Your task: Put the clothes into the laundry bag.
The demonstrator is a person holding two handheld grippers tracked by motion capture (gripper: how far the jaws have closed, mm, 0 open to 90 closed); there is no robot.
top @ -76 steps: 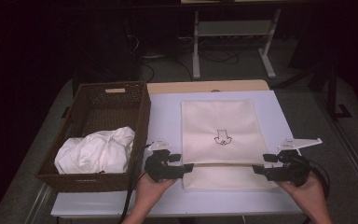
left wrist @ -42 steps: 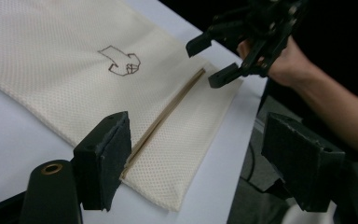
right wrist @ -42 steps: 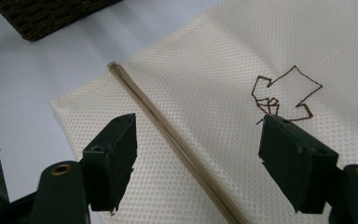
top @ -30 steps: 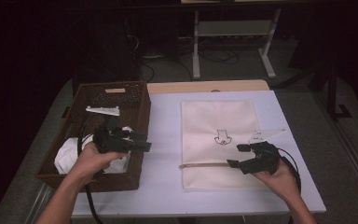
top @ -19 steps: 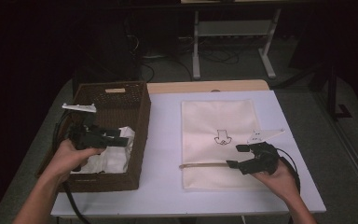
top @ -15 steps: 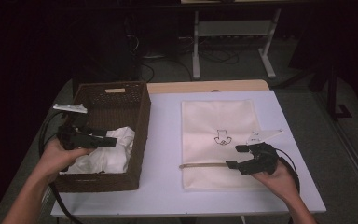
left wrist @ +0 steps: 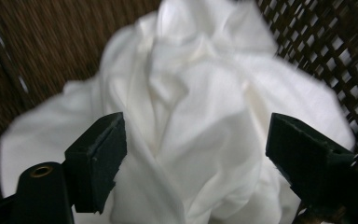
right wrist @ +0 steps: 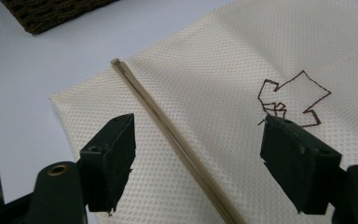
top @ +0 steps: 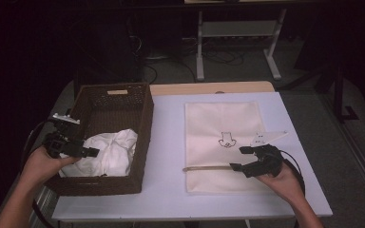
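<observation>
From the high view, the left gripper point(top: 83, 152) is reaching into the wicker basket point(top: 145, 111) over the crumpled white cloth point(top: 108, 153), while the right gripper point(top: 247, 159) is hovering over the cream bag point(top: 218, 121), which lies flat on the table point(top: 164, 142) beside the basket, probably ready to be filled. In the left gripper view, the jaws are standing spread wide with the white cloth point(left wrist: 200, 107) between and below them, apparently lining up to grab a fold. In the right gripper view, the jaws are likewise gaping and holding nothing, straddling the thin strip point(right wrist: 177, 140) along the bag's point(right wrist: 242, 51) mouth, likely so that edge can be pinched and opened.
</observation>
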